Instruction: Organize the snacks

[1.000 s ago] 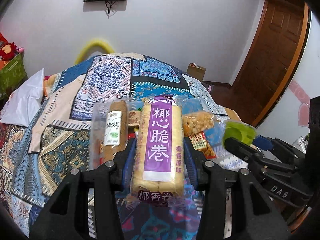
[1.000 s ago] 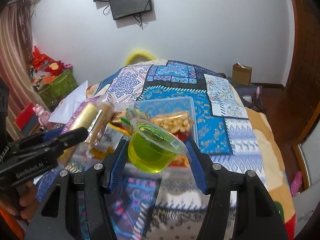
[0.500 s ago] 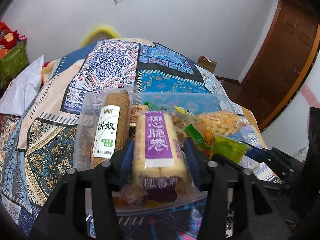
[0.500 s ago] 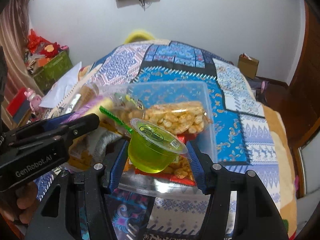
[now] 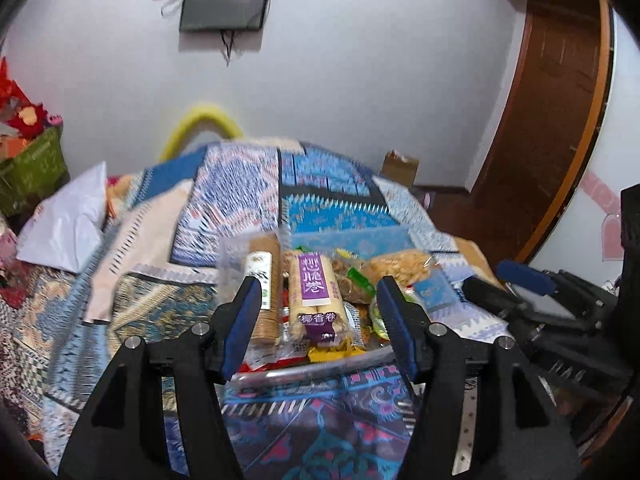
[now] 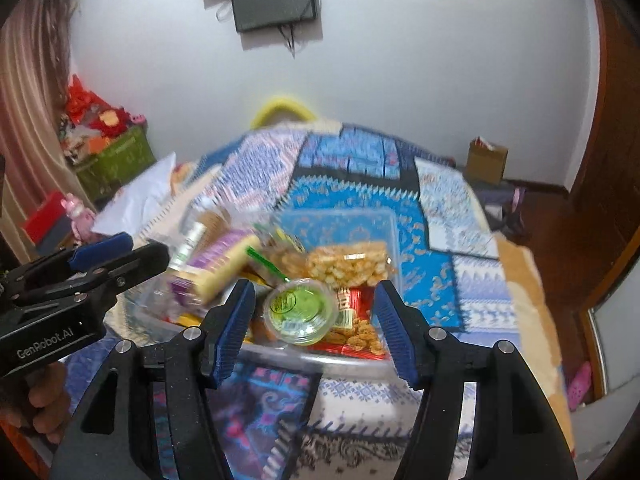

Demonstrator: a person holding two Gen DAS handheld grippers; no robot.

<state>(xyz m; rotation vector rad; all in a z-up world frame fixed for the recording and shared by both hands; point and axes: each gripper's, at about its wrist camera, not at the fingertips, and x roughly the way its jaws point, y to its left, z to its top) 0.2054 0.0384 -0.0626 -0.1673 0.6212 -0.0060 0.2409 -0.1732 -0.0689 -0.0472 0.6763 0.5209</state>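
Both grippers hung tilted downward over the clear plastic bin (image 6: 394, 236), the left gripper (image 5: 316, 320) having just spread its jaws, empty. The right gripper (image 6: 314, 320) stood parted too (nothing between its pads). Beyond lay the purple-labelled coconut roll pack (image 5: 316, 300) and green jelly cup (image 6: 302, 310), in the bin.

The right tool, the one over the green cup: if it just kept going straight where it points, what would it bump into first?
Most likely the green jelly cup, lying in the clear snack box between the open right tool's blue pads. Depth is hard to judge, so the box's near rim might come first.
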